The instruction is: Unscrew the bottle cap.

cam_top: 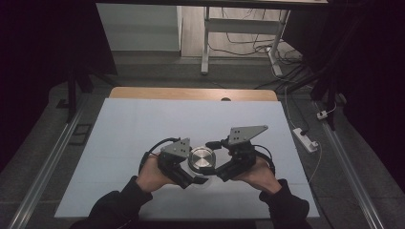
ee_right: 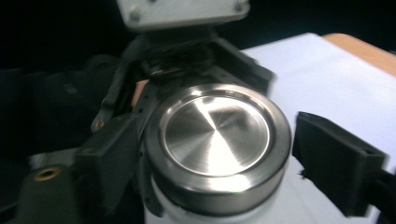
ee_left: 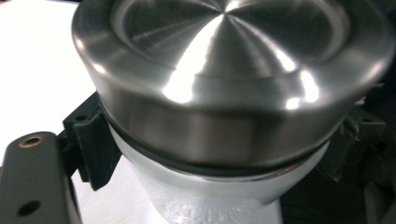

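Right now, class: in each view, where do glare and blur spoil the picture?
High view: dim room, dark corners, lit white table. Left gripper view: bright glare streaks across the steel lid, soft at this range. Right gripper view: glare on the lid's centre, black jaws blurred.

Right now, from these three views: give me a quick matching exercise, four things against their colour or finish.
Things:
1. lid
2. seal ring between the lid and the jar
3. mat
4. table edge beyond the mat

Colour or finish:
A. black
B. light wood
C. shiny silver metal
D. plain white

Pairs: 1-C, 2-A, 3-D, 4-B
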`<state>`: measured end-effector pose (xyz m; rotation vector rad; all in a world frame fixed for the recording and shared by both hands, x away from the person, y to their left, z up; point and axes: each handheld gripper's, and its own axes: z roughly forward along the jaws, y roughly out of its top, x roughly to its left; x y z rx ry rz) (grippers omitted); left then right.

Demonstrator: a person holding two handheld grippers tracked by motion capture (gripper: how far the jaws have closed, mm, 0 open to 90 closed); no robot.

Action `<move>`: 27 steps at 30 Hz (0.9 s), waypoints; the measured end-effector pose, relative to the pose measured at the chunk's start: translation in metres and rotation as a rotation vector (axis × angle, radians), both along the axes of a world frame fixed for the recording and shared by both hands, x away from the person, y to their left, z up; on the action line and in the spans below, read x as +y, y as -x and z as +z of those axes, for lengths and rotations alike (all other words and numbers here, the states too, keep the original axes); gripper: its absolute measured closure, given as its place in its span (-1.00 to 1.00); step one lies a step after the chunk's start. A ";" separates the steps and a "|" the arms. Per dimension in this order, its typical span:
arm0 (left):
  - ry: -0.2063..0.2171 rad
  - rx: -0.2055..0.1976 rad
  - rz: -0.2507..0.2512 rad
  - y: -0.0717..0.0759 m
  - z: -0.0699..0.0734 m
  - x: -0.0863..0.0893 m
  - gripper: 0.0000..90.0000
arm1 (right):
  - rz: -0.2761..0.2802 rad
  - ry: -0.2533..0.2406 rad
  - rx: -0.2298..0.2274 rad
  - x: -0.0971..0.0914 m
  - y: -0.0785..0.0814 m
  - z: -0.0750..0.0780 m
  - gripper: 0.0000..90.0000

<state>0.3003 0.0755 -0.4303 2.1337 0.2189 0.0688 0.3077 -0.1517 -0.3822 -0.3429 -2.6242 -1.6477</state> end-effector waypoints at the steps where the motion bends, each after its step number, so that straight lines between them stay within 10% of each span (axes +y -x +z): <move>1: -0.002 0.000 0.024 -0.001 -0.001 0.001 -0.66 | -0.034 0.007 -0.013 -0.001 0.001 0.003 -0.68; 7: -0.041 -0.025 0.193 -0.001 -0.003 -0.001 -0.66 | -0.215 0.073 -0.055 0.012 0.013 0.006 -0.71; 11: -0.050 -0.033 0.209 0.002 -0.003 -0.004 -0.66 | -0.311 0.088 -0.061 0.023 0.016 0.001 -0.66; 18: -0.038 -0.030 0.174 0.002 -0.001 -0.003 -0.66 | -0.275 0.086 -0.077 0.020 0.015 -0.001 -0.56; 22: 0.026 0.014 0.010 -0.004 -0.005 0.004 -0.66 | -0.184 0.067 -0.060 0.017 0.014 -0.001 -0.56; 27: 0.047 0.033 -0.056 -0.005 -0.006 0.007 -0.66 | -0.114 0.036 -0.051 0.014 0.013 0.000 -0.56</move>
